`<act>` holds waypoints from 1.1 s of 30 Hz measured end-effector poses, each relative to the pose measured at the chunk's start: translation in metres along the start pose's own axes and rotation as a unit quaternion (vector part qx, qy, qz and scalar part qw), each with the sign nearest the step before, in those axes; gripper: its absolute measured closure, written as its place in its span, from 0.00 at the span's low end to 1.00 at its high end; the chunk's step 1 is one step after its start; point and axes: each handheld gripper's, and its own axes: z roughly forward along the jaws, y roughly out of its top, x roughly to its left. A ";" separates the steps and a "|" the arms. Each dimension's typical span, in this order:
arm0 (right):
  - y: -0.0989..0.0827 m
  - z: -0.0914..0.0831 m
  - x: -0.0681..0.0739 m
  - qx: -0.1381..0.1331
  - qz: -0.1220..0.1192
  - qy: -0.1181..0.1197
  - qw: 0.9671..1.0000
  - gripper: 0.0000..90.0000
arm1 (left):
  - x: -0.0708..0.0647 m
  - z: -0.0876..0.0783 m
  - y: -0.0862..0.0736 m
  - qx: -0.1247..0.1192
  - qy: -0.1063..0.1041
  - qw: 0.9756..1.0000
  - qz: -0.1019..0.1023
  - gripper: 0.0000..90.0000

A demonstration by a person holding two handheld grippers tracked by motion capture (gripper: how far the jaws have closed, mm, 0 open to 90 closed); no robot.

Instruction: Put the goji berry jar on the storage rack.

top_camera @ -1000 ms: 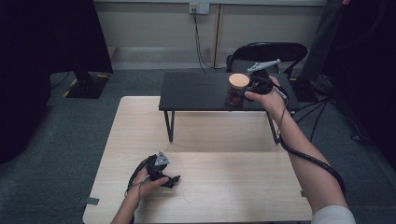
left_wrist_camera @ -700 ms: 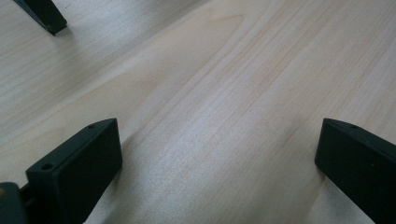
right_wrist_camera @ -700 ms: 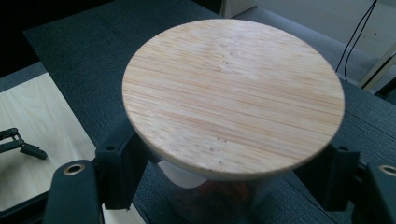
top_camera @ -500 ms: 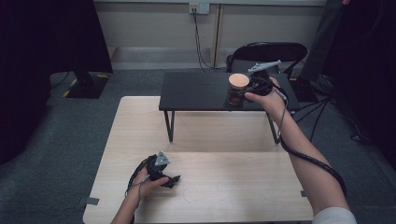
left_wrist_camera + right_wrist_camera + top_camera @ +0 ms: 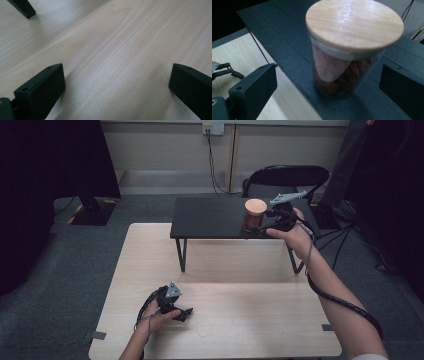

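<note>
Two grippers in play. Right gripper (image 5: 267, 222) is sitting at the jar (image 5: 254, 215), jaws spread wide to either side of it and not touching the glass, as the right gripper view is showing. Jar is standing upright near the right end of the black shelf (image 5: 210, 217), toward its front edge, wooden lid (image 5: 354, 23) on, red pieces inside. Left gripper (image 5: 181, 312) is resting low over the table (image 5: 250, 320) near its front left corner, jaws also wide, nothing between them but bare wood (image 5: 112, 62)

Judged step: lining up to grasp the jar; no grip made yet

Risks from here:
- glass wall is looking smooth and round; jaws closing off-centre could be pushing the jar sideways or spinning it out rather than clamping it
- jar is standing close to the shelf's front edge; a nudge toward the person could be tipping it off onto the table below
- lid seems to be only sitting in the mouth; gripping high on it could be lifting the lid alone, or tilting the jar could be spilling the contents

Hard to make out:
- jar is slightly blurred in the right gripper view, so how the lid seals is unclear
- what the red pieces are, cannot tell
- right jaw is cut off by the frame edge; its gap to the glass is uncertain
- shelf's far side behind the jar is hidden by jar and hand
</note>
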 end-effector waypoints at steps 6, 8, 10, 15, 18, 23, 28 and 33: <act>-0.012 -0.013 0.004 -0.008 -0.009 0.010 1.000 0.01 | 0.000 0.000 0.000 0.000 0.000 1.000 0.001 0.00; -0.015 -0.016 0.007 -0.009 -0.009 0.010 1.000 0.01 | 0.000 0.000 0.000 0.001 0.000 1.000 0.001 0.00; -0.020 -0.019 0.010 -0.013 -0.011 0.012 1.000 0.00 | 0.000 0.000 0.000 0.000 0.000 1.000 0.001 0.00; -0.030 -0.027 0.017 -0.021 -0.015 0.020 0.999 0.00 | 0.000 0.000 0.000 0.001 0.000 1.000 0.001 0.00; -0.037 -0.031 0.022 -0.023 -0.018 0.018 0.999 0.00 | 0.000 0.000 0.000 0.001 0.000 1.000 0.001 0.00; -0.049 -0.036 0.026 -0.025 -0.022 0.029 0.999 0.00 | 0.000 0.000 0.000 0.001 0.000 1.000 0.001 0.00; -0.069 -0.040 0.035 -0.025 -0.025 0.038 0.999 0.00 | 0.000 0.000 0.000 0.001 0.000 1.000 0.001 0.00; -0.096 -0.037 0.039 -0.016 -0.019 0.059 0.998 0.00 | 0.000 0.000 0.000 0.001 0.000 1.000 0.001 0.00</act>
